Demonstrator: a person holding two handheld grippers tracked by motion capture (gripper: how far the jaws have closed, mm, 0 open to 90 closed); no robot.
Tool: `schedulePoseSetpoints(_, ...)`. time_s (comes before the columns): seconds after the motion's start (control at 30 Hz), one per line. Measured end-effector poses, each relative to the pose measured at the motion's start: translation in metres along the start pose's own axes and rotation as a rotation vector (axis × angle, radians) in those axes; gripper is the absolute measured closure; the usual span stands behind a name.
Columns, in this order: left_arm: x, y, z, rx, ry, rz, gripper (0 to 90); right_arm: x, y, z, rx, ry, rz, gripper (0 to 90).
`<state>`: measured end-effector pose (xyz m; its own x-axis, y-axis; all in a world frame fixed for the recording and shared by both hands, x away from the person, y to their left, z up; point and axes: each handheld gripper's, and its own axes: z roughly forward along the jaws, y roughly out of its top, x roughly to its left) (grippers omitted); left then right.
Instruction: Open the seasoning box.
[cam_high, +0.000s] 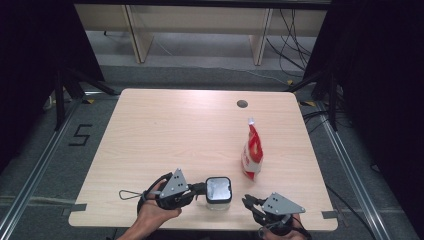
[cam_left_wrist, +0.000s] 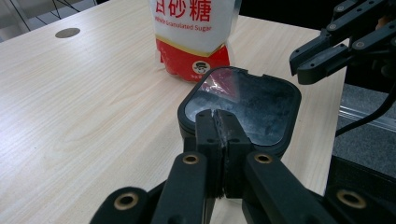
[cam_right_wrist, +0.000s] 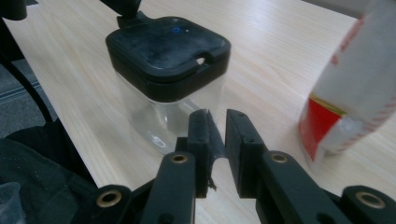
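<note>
A: Where does the left claw (cam_high: 202, 189) sit?

B: Near the six o'clock edge of the tabletop (cam_high: 165, 130), its jaws pressed together against the side of the clear jar (cam_high: 218, 192) just under the black lid (cam_left_wrist: 243, 105). In the left gripper view they look to pinch a thin lip or tab there, though I can't make out exactly what.

A: And the right claw (cam_high: 248, 202)?

B: At about four o'clock from the jar, just beside it and not touching. Its jaws are drawn nearly together, with a narrow gap showing in the right gripper view; nothing is held between them.

A: How does the jar stand?

B: Upright, lid on, between the two claws.

A: Anything farther out?

B: A red and white sugar bag (cam_high: 252, 150) stands upright at about one o'clock from the jar, near but apart. Beyond it, toward twelve o'clock, is a round hole (cam_high: 242, 104) in the tabletop.
</note>
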<state>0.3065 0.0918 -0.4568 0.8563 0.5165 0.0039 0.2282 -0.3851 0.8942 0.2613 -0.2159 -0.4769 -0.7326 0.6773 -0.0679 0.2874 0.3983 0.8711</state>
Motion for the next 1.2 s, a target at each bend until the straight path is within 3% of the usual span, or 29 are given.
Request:
schedulePoseSetpoints(0.1,0.000,0.000,0.000,0.000,0.002,0.025,87.8,0.001,0.001,0.005,0.006,0.024,-0.020,80.8)
schedulePoseSetpoints(0.3,-0.001,0.000,-0.001,0.000,0.018,0.000,87.8,0.004,0.004,0.011,0.011,0.036,-0.028,80.7)
schedulePoseSetpoints(0.47,0.000,-0.001,-0.002,-0.004,0.011,0.026,87.8,0.005,0.005,0.013,0.015,0.032,-0.007,80.7)
schedulePoseSetpoints(0.67,0.001,-0.001,-0.002,-0.002,0.006,0.025,87.8,0.006,0.007,0.015,0.002,0.039,-0.038,82.7)
schedulePoseSetpoints(0.7,0.003,-0.001,-0.003,0.005,0.002,0.048,87.8,0.007,0.007,0.015,0.001,0.039,-0.030,83.3)
schedulePoseSetpoints(0.8,0.000,-0.003,-0.004,0.000,0.016,0.011,87.8,0.009,0.008,0.014,-0.007,0.039,-0.026,84.8)
schedulePoseSetpoints(1.2,0.001,-0.005,-0.004,-0.010,0.017,0.011,87.8,0.012,0.012,0.017,-0.010,0.049,-0.048,89.8)
